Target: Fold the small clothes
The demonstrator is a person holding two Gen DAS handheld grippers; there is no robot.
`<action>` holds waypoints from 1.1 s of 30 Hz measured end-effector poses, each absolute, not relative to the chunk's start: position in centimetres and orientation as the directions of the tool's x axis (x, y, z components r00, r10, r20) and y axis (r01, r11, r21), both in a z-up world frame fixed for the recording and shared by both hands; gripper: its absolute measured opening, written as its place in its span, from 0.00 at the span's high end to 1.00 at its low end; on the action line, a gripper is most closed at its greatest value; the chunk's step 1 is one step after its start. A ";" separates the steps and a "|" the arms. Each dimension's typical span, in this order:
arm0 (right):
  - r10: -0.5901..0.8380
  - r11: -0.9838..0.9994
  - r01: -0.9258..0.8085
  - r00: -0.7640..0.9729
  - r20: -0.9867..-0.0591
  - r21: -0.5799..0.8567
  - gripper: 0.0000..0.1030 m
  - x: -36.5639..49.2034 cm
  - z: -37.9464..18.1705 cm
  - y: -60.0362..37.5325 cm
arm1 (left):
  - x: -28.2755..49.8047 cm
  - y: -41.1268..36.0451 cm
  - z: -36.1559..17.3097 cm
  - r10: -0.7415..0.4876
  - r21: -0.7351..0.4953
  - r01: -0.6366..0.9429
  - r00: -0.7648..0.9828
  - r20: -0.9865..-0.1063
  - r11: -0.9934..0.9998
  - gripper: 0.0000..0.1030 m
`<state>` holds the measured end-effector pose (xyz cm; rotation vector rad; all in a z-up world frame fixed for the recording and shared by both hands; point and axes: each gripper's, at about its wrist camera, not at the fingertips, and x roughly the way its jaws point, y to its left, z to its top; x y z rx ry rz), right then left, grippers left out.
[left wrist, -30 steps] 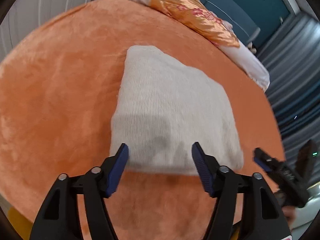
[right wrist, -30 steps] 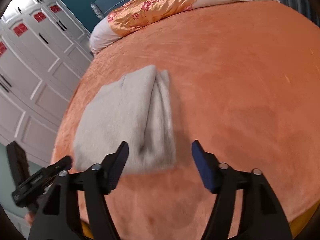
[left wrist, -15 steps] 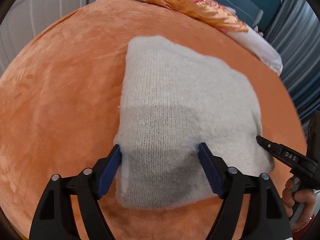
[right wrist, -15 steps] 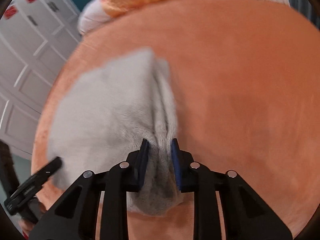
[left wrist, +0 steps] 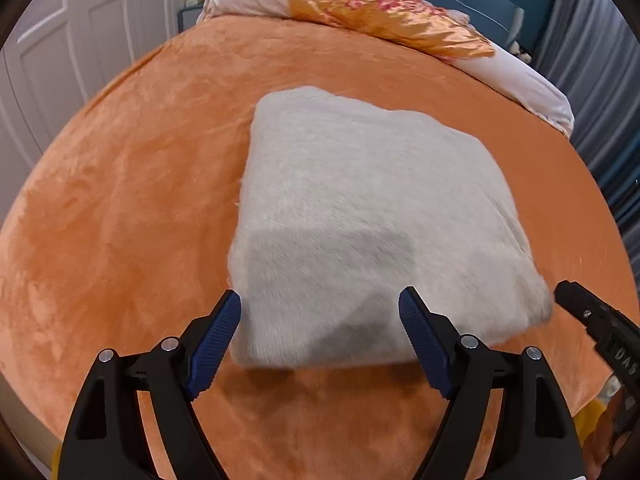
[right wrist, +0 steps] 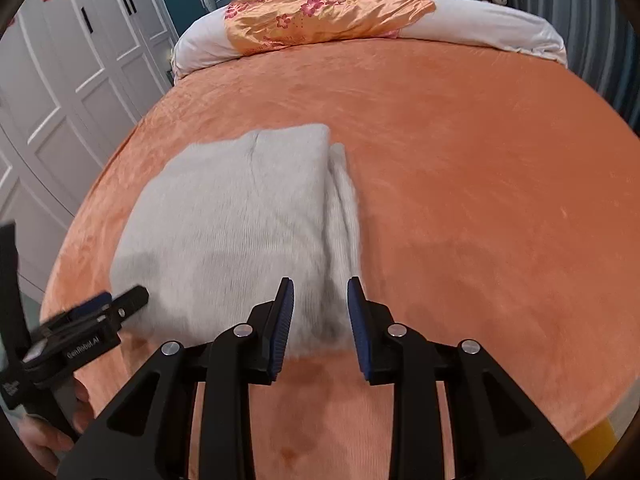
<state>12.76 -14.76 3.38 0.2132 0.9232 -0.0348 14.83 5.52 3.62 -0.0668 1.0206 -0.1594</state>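
Along its right edge, the folded sweater [right wrist: 240, 216] shows layered folds.

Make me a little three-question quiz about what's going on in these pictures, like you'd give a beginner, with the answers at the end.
1. True or false: the left gripper is open, its blue pads either side of the near edge of the grey knitted garment.
2. What does the garment lie on? A) a wooden floor B) an orange plush bedspread C) a glass table
3. Fill the gap: the right gripper has its jaws partly open at the garment's ____ edge, where the folded layers show.

Key: 1 true; 2 B; 3 right.
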 end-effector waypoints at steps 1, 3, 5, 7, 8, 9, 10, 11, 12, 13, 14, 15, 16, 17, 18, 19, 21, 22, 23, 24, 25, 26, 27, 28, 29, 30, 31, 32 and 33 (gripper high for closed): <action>0.064 0.978 0.120 0.601 -0.796 0.169 0.74 12.2 3.3 -14.7 | 14.5 5.3 3.8 -0.158 -0.120 0.106 0.515 -0.842 0.987 0.24; 0.072 0.975 0.126 0.594 -0.801 0.181 0.74 11.6 3.0 -14.6 | 13.6 5.0 4.2 -0.154 -0.110 0.115 0.518 -0.841 0.987 0.24; 0.076 0.974 0.128 0.594 -0.801 0.187 0.74 11.0 2.9 -14.5 | 12.9 5.0 4.5 -0.161 -0.117 0.118 0.517 -0.841 0.986 0.24; 0.074 0.974 0.129 0.597 -0.799 0.187 0.72 9.9 2.9 -14.5 | 12.1 5.0 4.7 -0.167 -0.121 0.121 0.515 -0.841 0.985 0.24; 0.074 0.974 0.130 0.598 -0.798 0.187 0.70 9.5 2.9 -14.5 | 11.8 5.0 4.7 -0.168 -0.122 0.122 0.515 -0.840 0.985 0.24; 0.072 0.973 0.133 0.598 -0.798 0.188 0.69 9.1 2.8 -14.6 | 11.4 4.9 4.7 -0.168 -0.121 0.124 0.514 -0.841 0.985 0.24; 0.070 0.972 0.138 0.597 -0.799 0.188 0.69 8.7 2.7 -14.5 | 11.2 4.9 4.7 -0.168 -0.120 0.124 0.511 -0.843 0.985 0.24; 0.071 0.971 0.142 0.595 -0.801 0.192 0.69 8.4 2.5 -14.5 | 10.8 4.9 4.6 -0.166 -0.119 0.123 0.506 -0.847 0.985 0.24; 0.073 0.971 0.143 0.593 -0.802 0.194 0.69 8.1 2.3 -14.6 | 10.5 4.8 4.4 -0.166 -0.120 0.124 0.502 -0.849 0.985 0.24; 0.072 0.970 0.145 0.589 -0.805 0.193 0.69 7.6 2.1 -14.5 | 10.1 4.8 4.2 -0.164 -0.118 0.122 0.499 -0.851 0.985 0.24; 0.069 0.971 0.145 0.587 -0.807 0.189 0.69 7.2 1.9 -14.4 | 9.7 4.8 4.0 -0.162 -0.117 0.120 0.495 -0.854 0.986 0.24; 0.067 0.972 0.144 0.585 -0.808 0.185 0.69 6.9 1.8 -14.3 | 9.4 4.9 3.8 -0.163 -0.120 0.120 0.491 -0.856 0.986 0.24; 0.064 0.973 0.142 0.583 -0.810 0.179 0.69 6.4 1.5 -14.1 | 9.2 4.9 3.6 -0.163 -0.120 0.118 0.487 -0.858 0.986 0.24; 0.060 0.975 0.141 0.581 -0.811 0.174 0.69 6.0 1.2 -14.0 | 8.8 4.9 3.2 -0.159 -0.117 0.116 0.482 -0.862 0.986 0.24; 0.054 0.976 0.140 0.581 -0.812 0.165 0.69 5.6 1.0 -13.8 | 8.4 4.9 2.9 -0.155 -0.114 0.114 0.478 -0.864 0.987 0.24; 0.040 0.979 0.138 0.586 -0.810 0.148 0.69 5.1 0.7 -13.4 | 7.9 5.0 2.4 -0.145 -0.104 0.110 0.477 -0.867 0.988 0.24; 0.001 0.985 0.137 0.595 -0.804 0.102 0.66 4.1 0.1 -12.8 | 7.2 5.0 1.6 -0.125 -0.087 0.101 0.480 -0.869 0.991 0.24; -0.010 0.986 0.138 0.599 -0.801 0.091 0.60 3.8 -0.2 -12.6 | 6.9 5.0 1.3 -0.118 -0.081 0.097 0.482 -0.868 0.992 0.24; -0.014 0.987 0.136 0.603 -0.797 0.086 0.57 3.5 -0.7 -12.4 | 6.5 4.9 0.9 -0.106 -0.070 0.092 0.485 -0.868 0.993 0.24; -0.016 0.987 0.136 0.604 -0.796 0.083 0.56 3.3 -1.1 -12.3 | 6.2 4.9 0.5 -0.095 -0.059 0.090 0.487 -0.868 0.994 0.23; -0.023 0.987 0.139 0.604 -0.796 0.077 0.56 3.1 -1.6 -12.2 | 5.9 4.8 -0.1 -0.085 -0.047 0.089 0.491 -0.867 0.995 0.23; -0.026 0.987 0.141 0.600 -0.799 0.073 0.56 3.0 -2.2 -12.2 | 5.7 4.8 -0.5 -0.077 -0.038 0.087 0.494 -0.866 0.995 0.23; -0.025 0.987 0.140 0.596 -0.803 0.073 0.56 2.9 -2.6 -12.1 | 5.6 4.9 -0.8 -0.070 -0.031 0.086 0.495 -0.866 0.996 0.23; -0.028 0.987 0.141 0.594 -0.804 0.070 0.56 2.7 -3.1 -12.1 | 5.4 4.8 -1.2 -0.062 -0.023 0.085 0.494 -0.867 0.996 0.23; -0.031 0.987 0.143 0.594 -0.804 0.068 0.55 2.6 -3.5 -12.1 | 5.1 4.8 -1.6 -0.057 -0.015 0.087 0.501 -0.863 0.996 0.23; -0.027 0.988 0.139 0.596 -0.803 0.070 0.54 2.5 -3.8 -12.2 | 4.8 4.7 -1.7 -0.049 -0.004 0.090 0.513 -0.857 0.996 0.23; -0.026 0.988 0.136 0.605 -0.796 0.071 0.53 2.3 -3.9 -12.2 | 4.7 4.5 -1.8 -0.041 0.010 0.094 0.524 -0.851 0.995 0.23; -0.028 0.989 0.133 0.615 -0.788 0.069 0.50 2.1 -4.0 -12.1 | 4.5 4.3 -1.9 -0.029 0.028 0.099 0.531 -0.847 0.995 0.23; -0.027 0.990 0.128 0.620 -0.784 0.067 0.49 2.0 -4.1 -12.0 | 4.4 4.1 -1.9 -0.024 0.035 0.100 0.534 -0.845 0.994 0.21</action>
